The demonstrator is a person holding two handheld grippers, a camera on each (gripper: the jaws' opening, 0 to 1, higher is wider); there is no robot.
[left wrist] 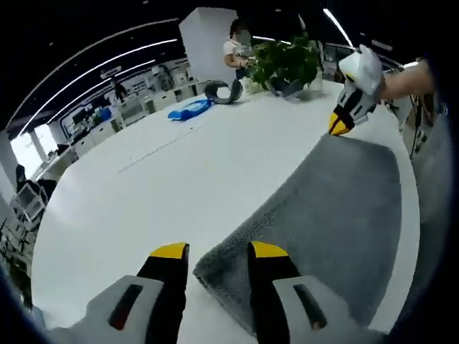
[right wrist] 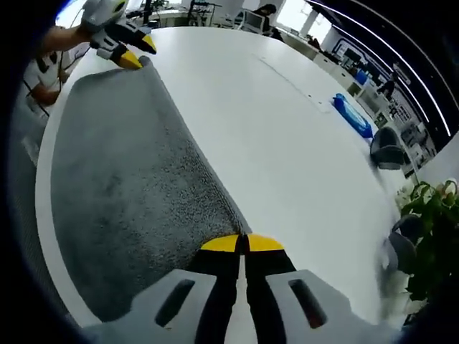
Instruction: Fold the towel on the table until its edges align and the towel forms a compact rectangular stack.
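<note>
A grey towel [left wrist: 337,208] lies flat along the near edge of the white table [left wrist: 165,179]. In the left gripper view my left gripper [left wrist: 219,251] is open, its yellow-tipped jaws astride one towel corner. My right gripper [left wrist: 343,120] touches the far corner of the towel. In the right gripper view my right gripper [right wrist: 242,244] has its jaws pressed together on the edge of the towel [right wrist: 122,186] at its corner. The left gripper [right wrist: 135,53] sits at the opposite corner, jaws apart.
A blue object [left wrist: 190,110] and a grey curved item [left wrist: 224,91] lie at the table's far end beside a potted plant [left wrist: 287,63]. A person [left wrist: 235,50] stands behind them. The table edge runs close along the towel's outer side.
</note>
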